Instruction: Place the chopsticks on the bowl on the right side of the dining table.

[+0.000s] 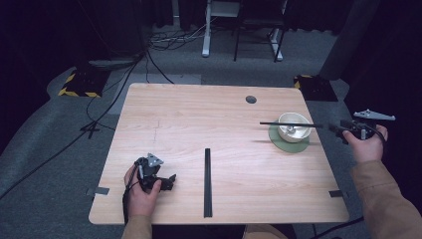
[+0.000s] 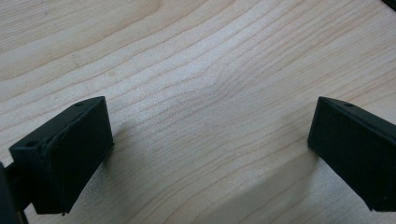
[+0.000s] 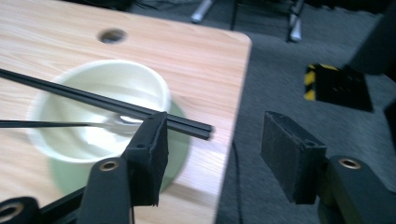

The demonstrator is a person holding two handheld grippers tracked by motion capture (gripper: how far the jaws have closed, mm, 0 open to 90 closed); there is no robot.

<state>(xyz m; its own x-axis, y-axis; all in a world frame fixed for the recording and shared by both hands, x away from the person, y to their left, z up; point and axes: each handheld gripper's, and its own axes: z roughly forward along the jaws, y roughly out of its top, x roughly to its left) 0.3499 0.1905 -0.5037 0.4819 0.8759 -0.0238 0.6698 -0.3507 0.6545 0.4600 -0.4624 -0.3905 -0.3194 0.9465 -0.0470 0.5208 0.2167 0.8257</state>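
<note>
Step in hand: setting the black chopsticks (image 3: 102, 103) across the rim of the white bowl (image 1: 292, 126), by the look of it.
Chopsticks: lying level over the bowl, near end just beside the right tool (image 3: 212, 158), against the outer face of one pad, not between the two.
Bowl: on a green saucer (image 1: 288, 143) at the desk (image 1: 199, 119) right edge.
Right tool: standing wide, nothing gripped.
Left tool (image 2: 205, 154): spread wide, empty, low over bare desk.
Doing it well: draw back straight and slow, clear of the stick ends, to avoid rolling them off the rim.
Spare: black strip (image 1: 207, 182) mid-desk, untouched.
</note>
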